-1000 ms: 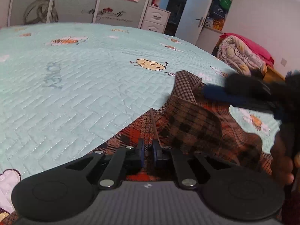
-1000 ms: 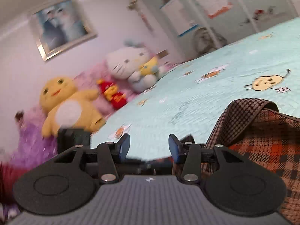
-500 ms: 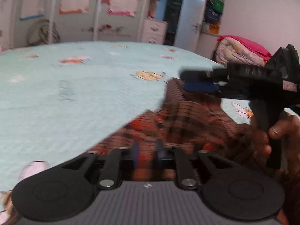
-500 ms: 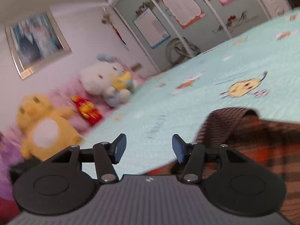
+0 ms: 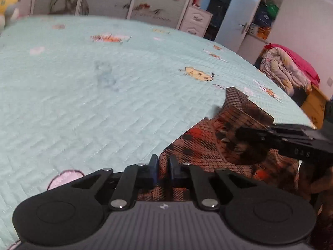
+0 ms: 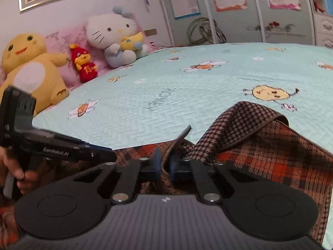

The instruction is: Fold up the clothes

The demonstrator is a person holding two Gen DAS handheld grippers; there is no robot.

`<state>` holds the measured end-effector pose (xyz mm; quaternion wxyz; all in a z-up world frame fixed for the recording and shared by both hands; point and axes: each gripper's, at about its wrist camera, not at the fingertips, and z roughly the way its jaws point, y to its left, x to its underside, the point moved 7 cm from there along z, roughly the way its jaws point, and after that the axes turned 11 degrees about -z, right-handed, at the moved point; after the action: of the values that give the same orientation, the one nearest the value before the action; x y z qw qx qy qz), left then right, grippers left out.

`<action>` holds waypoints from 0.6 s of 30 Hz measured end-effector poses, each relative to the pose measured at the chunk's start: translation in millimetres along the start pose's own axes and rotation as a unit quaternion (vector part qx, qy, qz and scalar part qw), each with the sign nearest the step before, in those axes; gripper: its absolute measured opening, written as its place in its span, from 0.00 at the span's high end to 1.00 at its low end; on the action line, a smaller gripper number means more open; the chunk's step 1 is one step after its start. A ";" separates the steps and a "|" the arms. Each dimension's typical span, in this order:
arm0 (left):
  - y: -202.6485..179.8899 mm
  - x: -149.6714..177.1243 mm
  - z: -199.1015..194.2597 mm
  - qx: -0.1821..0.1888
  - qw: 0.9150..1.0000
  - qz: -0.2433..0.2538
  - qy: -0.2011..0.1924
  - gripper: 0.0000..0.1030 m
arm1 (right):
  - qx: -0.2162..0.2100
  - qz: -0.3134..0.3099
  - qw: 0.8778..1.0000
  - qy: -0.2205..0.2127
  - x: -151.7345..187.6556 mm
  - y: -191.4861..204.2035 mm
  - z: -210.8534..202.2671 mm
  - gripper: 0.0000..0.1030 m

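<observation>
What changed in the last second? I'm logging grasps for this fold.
Both tongs have just been closing on the plaid garment. The right tongs, open over the bedspread before, now pinch a fold near the checked band. The left tongs loosened briefly, then clamped the hem again. The garment stays on the bed.

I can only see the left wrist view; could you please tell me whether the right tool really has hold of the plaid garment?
Observer: Yes. In the right wrist view the right tool has just closed its jaws on a raised fold of the plaid garment.
Operator: Thank you. Where on the garment is that fold?
Observer: Just left of the houndstooth band, which arches up off the bed cover.
Operator: Is anything else on that side?
Observer: A big yellow plush toy sits at the bed's far left edge.
</observation>
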<state>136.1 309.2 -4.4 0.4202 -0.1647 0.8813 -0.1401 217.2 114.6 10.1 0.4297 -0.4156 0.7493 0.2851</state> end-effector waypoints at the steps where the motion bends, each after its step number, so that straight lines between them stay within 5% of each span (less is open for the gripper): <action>1: -7.0 0.5 -5.0 -0.001 1.000 0.012 -0.007 0.94 | 0.001 -0.001 1.000 -0.005 -1.5 0.8 -3.3 0.97; 7: -58.8 14.3 -71.3 0.061 0.995 0.065 -0.046 0.95 | -0.027 0.001 0.997 -0.077 -16.1 20.9 -56.5 0.98; 11: -94.1 59.6 -109.4 0.104 0.989 0.105 -0.007 0.95 | -0.027 -0.063 0.992 -0.105 -17.5 63.9 -126.6 0.98; 14: -116.5 98.5 -124.4 0.115 0.980 0.158 0.029 0.94 | -0.018 -0.113 0.989 -0.090 -0.1 98.7 -180.7 0.98; 18: -128.2 148.8 -126.8 0.114 0.963 0.221 0.103 0.87 | -0.003 -0.127 0.992 0.006 62.1 132.5 -216.9 0.98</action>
<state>-29.8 146.0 18.8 0.3633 0.0981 0.9126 -0.1596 -3.7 -13.8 66.3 0.4565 -0.5101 0.6925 0.2277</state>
